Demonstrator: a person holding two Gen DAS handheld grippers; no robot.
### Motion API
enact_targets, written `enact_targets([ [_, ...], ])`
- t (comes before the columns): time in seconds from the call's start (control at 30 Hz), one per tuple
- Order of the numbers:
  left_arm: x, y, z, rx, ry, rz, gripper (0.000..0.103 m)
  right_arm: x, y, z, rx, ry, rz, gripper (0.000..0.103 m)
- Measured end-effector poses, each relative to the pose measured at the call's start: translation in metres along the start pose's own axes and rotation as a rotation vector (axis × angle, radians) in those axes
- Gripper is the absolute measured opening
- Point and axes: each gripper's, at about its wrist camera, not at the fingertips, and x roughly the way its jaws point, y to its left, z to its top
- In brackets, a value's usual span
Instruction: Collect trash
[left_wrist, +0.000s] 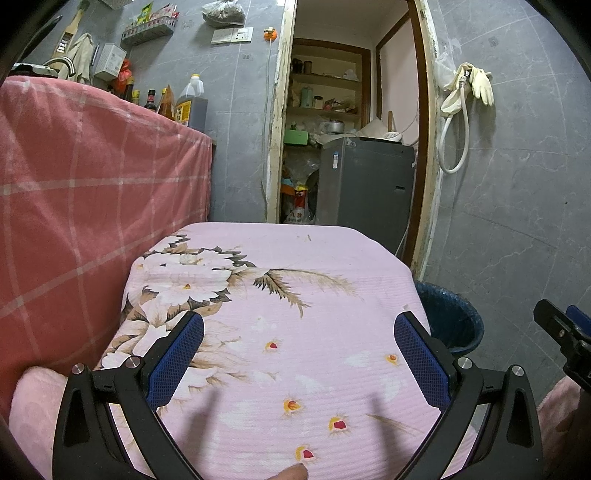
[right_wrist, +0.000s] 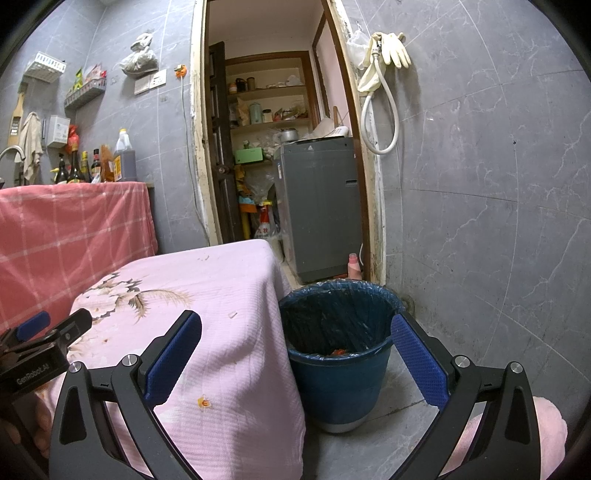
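Left wrist view: left gripper (left_wrist: 299, 354) with 2 blue-padded black fingers spread wide apart, nothing between them, poised above the pink floral cloth covering a small table (left_wrist: 295, 266). No contact visible between pads and cloth. At the right edge of that view, the tip of the other tool, black with a blue pad.

Right wrist view: right gripper (right_wrist: 295, 354) likewise spread wide, holding nothing, framing the round dark-blue plastic bin lined with a blue bag (right_wrist: 340, 376). Right pad overlapping the bin's rim in the picture; actual contact impossible to tell. Bin stood on the grey floor just beside the draped table edge, upright. Inside, near the bottom, a small red-orange scrap of trash (right_wrist: 338, 351), mostly hidden by the liner's folds. On the cloth, a few tiny pale crumbs (right_wrist: 232, 314) near the table's right edge, too small to identify.

Behind the bin, a grey top-loading washing machine (right_wrist: 321, 210) in the doorway, with a small pink bottle (right_wrist: 353, 264) on the floor at its foot. To the left, a red checked cloth (right_wrist: 74, 229) over a counter bearing dark sauce bottles (right_wrist: 92, 166).
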Motion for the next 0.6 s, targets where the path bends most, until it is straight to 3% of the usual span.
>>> enact_targets([
  [0.6,0.0062,0.0079,-0.0014,-0.006,0.013,0.039,0.101,0.0002,-0.0002,0.0,0.0,0.001,0.001,0.103],
])
